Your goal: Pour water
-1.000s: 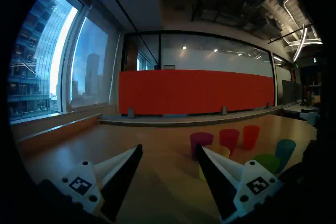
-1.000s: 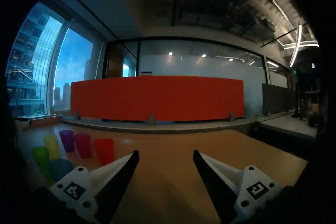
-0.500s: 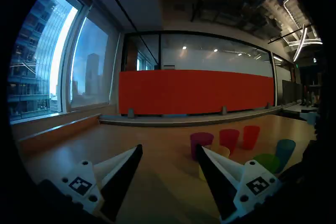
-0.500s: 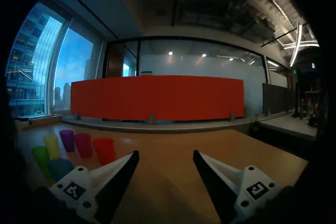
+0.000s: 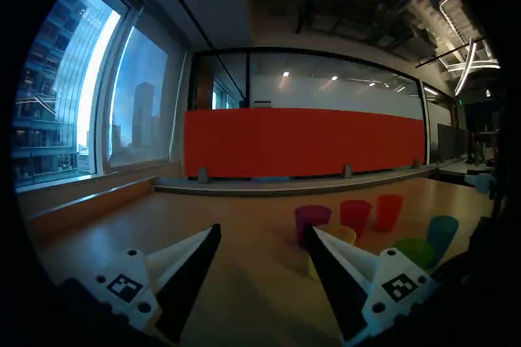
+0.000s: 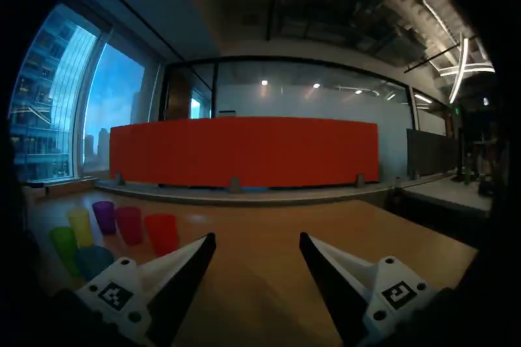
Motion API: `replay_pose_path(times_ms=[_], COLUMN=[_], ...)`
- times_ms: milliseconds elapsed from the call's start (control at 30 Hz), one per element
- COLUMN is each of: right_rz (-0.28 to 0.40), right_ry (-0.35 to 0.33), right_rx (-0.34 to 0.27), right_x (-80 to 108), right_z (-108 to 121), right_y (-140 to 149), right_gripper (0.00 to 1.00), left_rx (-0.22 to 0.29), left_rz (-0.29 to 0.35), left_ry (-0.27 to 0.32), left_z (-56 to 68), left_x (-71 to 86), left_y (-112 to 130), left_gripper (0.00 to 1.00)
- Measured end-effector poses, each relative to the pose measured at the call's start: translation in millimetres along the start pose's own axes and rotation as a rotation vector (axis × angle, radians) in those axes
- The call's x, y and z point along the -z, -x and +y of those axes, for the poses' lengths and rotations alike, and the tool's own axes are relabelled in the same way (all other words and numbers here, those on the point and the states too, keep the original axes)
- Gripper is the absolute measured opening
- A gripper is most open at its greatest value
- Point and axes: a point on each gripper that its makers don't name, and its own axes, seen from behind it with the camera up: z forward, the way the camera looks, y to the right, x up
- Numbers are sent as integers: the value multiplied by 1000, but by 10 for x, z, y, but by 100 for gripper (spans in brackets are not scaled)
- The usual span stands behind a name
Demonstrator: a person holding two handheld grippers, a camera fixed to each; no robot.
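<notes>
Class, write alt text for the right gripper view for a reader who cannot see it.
The right gripper, open and empty, hovers over a wooden table. Six coloured cups stand clustered at the left, before a red partition.

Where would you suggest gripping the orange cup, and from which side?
Take the orange cup across its side wall, just below the rim, coming level from the bare table side with the open right gripper. It stands upright at the end of its row, the pink cup close on its far side, and narrows downward, so a high grip should slip less.
</notes>
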Motion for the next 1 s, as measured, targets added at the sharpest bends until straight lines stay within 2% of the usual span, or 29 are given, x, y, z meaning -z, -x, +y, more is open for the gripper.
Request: replay_pose_path(times_ms=[1000], right_rz=[0], right_ry=[0], right_rx=[0], right_x=[-4], right_z=[-7], right_y=[-6], right_gripper=[100], left_rx=[0], left_rz=[-1], left_ry=[0], left_z=[-11], left_x=[1], left_y=[-20], left_gripper=[93])
